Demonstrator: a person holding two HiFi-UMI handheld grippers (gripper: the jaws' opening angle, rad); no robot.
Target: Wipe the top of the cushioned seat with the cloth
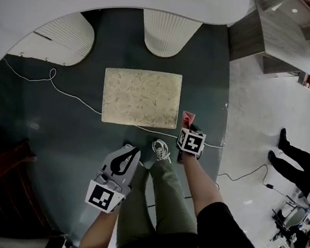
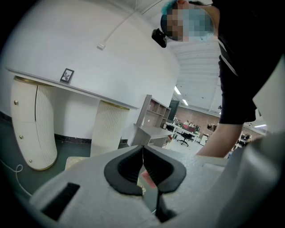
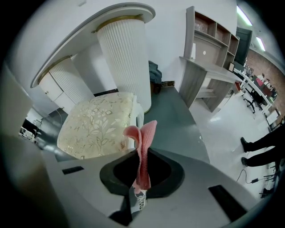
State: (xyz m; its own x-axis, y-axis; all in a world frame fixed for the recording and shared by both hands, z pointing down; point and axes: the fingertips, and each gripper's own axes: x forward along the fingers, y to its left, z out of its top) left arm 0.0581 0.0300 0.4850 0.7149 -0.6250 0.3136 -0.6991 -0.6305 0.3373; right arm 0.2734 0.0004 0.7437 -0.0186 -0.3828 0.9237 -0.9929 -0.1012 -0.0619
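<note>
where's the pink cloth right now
The pink cloth is pinched in the right gripper, just off the near right corner of the cushioned seat in the head view.

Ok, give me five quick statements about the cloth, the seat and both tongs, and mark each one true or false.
1. The right tongs are shut on the pink cloth. True.
2. The cloth lies spread flat on the cushioned seat. False: it stands up out of the tongs, off the seat by one corner.
3. The left tongs hold a second cloth. False: they are shut with nothing between them.
4. A white cable runs across the floor to the seat. True.
5. The seat's top is plain black. False: it is pale with a floral pattern.
</note>
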